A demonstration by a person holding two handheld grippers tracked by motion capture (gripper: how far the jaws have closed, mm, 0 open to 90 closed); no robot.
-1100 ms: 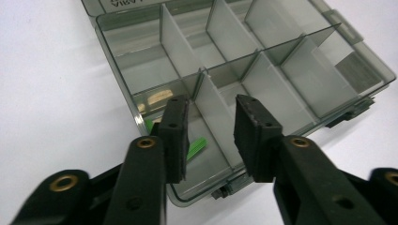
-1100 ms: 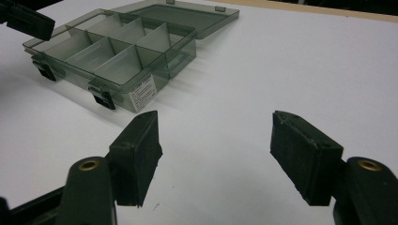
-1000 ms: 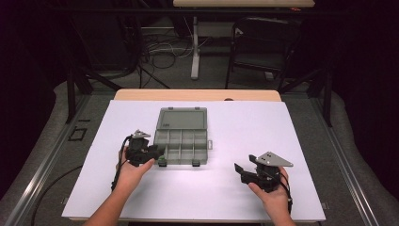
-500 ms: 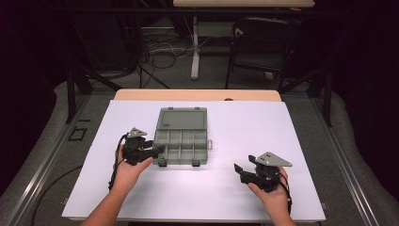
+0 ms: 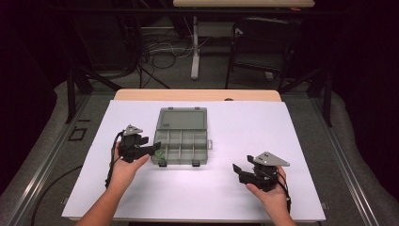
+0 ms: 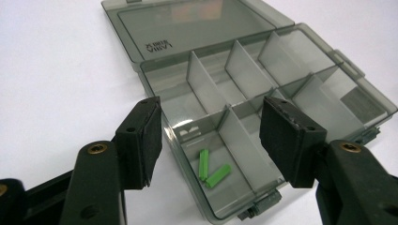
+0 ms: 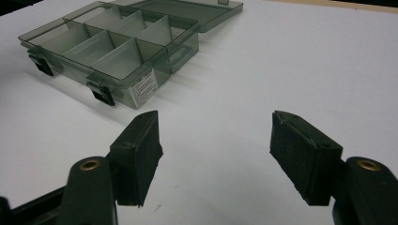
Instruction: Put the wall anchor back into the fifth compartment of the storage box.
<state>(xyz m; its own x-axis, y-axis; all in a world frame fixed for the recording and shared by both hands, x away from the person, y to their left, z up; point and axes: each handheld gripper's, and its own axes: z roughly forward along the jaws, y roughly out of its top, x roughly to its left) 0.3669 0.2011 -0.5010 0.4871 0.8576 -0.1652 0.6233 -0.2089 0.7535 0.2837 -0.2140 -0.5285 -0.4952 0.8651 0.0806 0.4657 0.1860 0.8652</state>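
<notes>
Now, left gripper [image 6: 211, 140]: jaws just opened wide, empty, over two green pieces [image 6: 211, 171]
Organizer box [image 5: 181, 136]: near-left compartment part-hidden
Right gripper [image 7: 216, 154]: spread wide, empty

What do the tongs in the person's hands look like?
Both tongs, left and right, are black, with two flat pads and brass-coloured screws. A grey three-cornered plate tops each, and a black cable trails from each. The forearms wear no sleeves.

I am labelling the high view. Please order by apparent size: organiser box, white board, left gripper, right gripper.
1. white board
2. organiser box
3. left gripper and right gripper: they look alike, so no ranking.
</notes>
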